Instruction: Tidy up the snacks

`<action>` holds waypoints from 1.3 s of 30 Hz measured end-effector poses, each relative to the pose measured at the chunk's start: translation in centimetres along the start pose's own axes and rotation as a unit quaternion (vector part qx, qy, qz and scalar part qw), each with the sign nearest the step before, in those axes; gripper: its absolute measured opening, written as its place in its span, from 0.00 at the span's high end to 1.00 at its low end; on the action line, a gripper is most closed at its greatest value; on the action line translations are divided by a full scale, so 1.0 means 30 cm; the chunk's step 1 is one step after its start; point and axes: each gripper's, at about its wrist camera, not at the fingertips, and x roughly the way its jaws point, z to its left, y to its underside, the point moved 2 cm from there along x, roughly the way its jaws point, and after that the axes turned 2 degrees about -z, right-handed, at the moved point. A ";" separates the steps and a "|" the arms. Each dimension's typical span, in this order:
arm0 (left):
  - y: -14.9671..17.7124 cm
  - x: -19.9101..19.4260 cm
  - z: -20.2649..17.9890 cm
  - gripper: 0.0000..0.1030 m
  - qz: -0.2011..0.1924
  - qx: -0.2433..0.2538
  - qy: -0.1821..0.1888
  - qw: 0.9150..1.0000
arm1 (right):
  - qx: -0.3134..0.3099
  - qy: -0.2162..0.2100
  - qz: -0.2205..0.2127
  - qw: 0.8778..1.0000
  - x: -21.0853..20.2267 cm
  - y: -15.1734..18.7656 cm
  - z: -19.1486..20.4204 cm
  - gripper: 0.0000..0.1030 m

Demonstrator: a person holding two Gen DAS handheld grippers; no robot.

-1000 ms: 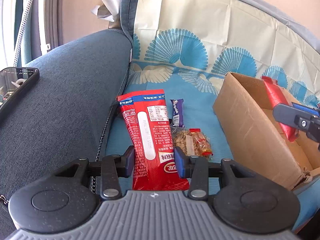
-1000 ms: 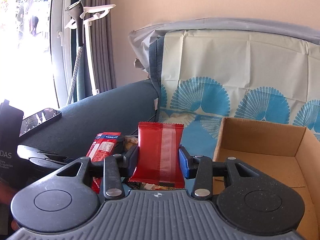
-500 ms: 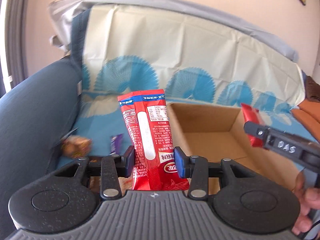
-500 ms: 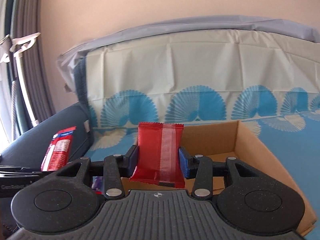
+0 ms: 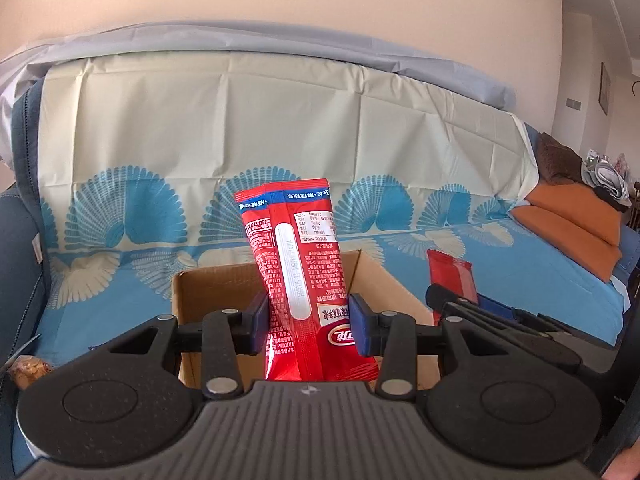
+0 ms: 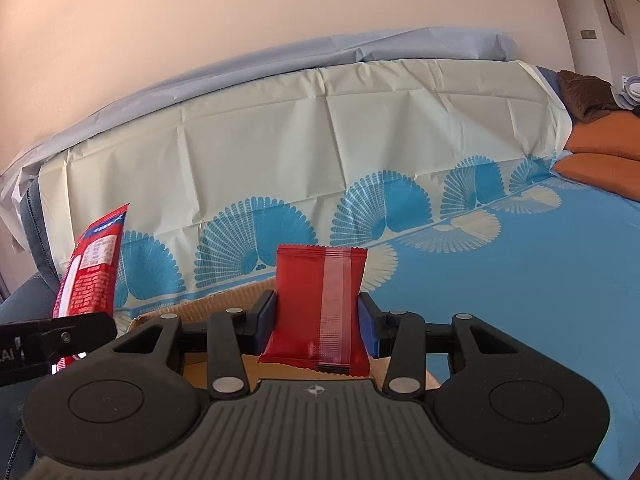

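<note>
Now both grippers had swung over the cardboard box point(image 5: 192, 292) — left gripper point(image 5: 308, 320) clamping the long red packet point(image 5: 298, 264), right gripper point(image 6: 318, 320) clamping the small red pouch point(image 6: 320, 300) — ready, likely, for dropping.

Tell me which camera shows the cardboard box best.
The left wrist view: the cardboard box shows its open top, left wall and part of the inside, behind the left hand-held gripper and its long red snack packet. The right wrist view shows only a strip of rim and some floor.
</note>
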 end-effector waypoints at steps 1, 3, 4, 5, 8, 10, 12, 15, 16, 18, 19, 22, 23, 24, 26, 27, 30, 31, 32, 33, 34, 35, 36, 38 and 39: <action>-0.003 0.010 -0.011 0.56 0.001 0.002 0.002 1.000 | 0.000 0.001 -0.001 1.000 -0.001 0.000 0.000 0.57; -0.004 0.021 -0.019 0.55 0.002 0.002 0.002 1.000 | -0.002 0.004 -0.003 1.000 -0.001 0.001 0.001 0.57; -0.005 0.027 -0.021 0.55 0.003 0.001 0.001 1.000 | -0.002 0.004 -0.004 1.000 -0.004 0.001 0.000 0.56; -0.006 0.032 -0.023 0.54 0.005 0.001 0.000 1.000 | -0.001 0.005 -0.004 1.000 -0.005 0.001 -0.001 0.56; -0.002 0.041 -0.025 0.40 0.012 0.007 0.000 1.000 | -0.003 0.016 -0.002 1.000 0.000 0.007 -0.004 0.42; 0.006 0.032 -0.023 0.26 0.010 0.013 -0.006 1.000 | 0.003 0.036 -0.003 0.999 0.002 0.013 -0.009 0.21; 0.018 0.016 -0.009 0.23 0.001 0.012 -0.006 1.000 | 0.005 0.043 0.001 0.999 0.006 0.018 -0.017 0.21; 0.056 -0.030 0.022 0.30 -0.024 0.026 -0.011 0.999 | 0.002 0.045 0.008 0.999 0.012 0.034 -0.018 0.21; 0.072 -0.048 0.032 0.41 -0.030 0.036 -0.012 0.999 | -0.002 0.044 0.010 0.999 0.013 0.039 -0.014 0.21; 0.104 -0.083 0.063 0.56 -0.031 0.047 -0.014 0.998 | -0.008 0.040 0.012 0.999 0.013 0.045 -0.001 0.21; 0.120 -0.102 0.085 0.66 -0.031 0.047 -0.016 0.998 | -0.011 0.037 0.012 0.999 0.011 0.049 0.005 0.21; 0.160 -0.160 0.180 0.71 -0.024 0.030 -0.021 0.999 | -0.025 0.024 0.011 0.999 0.000 0.063 0.032 0.21; 0.173 -0.182 0.225 0.71 -0.023 0.021 -0.024 0.999 | -0.029 0.019 0.011 0.999 -0.005 0.069 0.042 0.22; 0.185 -0.201 0.264 0.71 -0.024 0.018 -0.029 0.999 | -0.035 0.013 0.012 0.999 -0.010 0.077 0.055 0.23; 0.211 -0.230 0.347 0.71 -0.022 0.020 -0.042 0.999 | -0.046 0.002 0.012 0.999 -0.022 0.095 0.082 0.27; 0.224 -0.241 0.397 0.71 -0.016 0.018 -0.050 0.998 | -0.052 -0.006 0.011 0.999 -0.030 0.105 0.099 0.32; 0.273 -0.259 0.541 0.71 -0.004 0.016 -0.078 0.997 | -0.071 -0.036 0.010 0.997 -0.056 0.136 0.153 0.49; 0.300 -0.267 0.593 0.71 -0.002 0.017 -0.091 0.996 | -0.076 -0.049 0.011 0.996 -0.066 0.147 0.172 0.52; 0.328 -0.273 0.638 0.71 0.001 0.016 -0.104 0.994 | -0.080 -0.061 0.013 0.995 -0.073 0.157 0.190 0.58; 0.362 -0.277 0.683 0.71 0.007 0.008 -0.117 0.993 | -0.085 -0.073 0.014 0.994 -0.082 0.168 0.210 0.61; 0.405 -0.281 0.734 0.71 0.018 -0.011 -0.128 0.992 | -0.091 -0.084 0.014 0.992 -0.093 0.177 0.230 0.61; 0.454 -0.284 0.777 0.71 0.031 -0.036 -0.136 0.990 | -0.097 -0.094 0.014 0.991 -0.106 0.185 0.251 0.62; 0.476 -0.284 0.823 0.74 0.050 -0.076 -0.144 0.985 | -0.103 -0.107 0.014 0.989 -0.117 0.193 0.272 0.62; 0.477 -0.334 0.903 0.76 0.020 -0.147 -0.148 0.978 | -0.117 -0.134 0.019 0.984 -0.136 0.214 0.317 0.62; 0.480 -0.346 0.928 0.76 0.013 -0.169 -0.148 0.974 | -0.124 -0.147 0.022 0.981 -0.146 0.225 0.342 0.62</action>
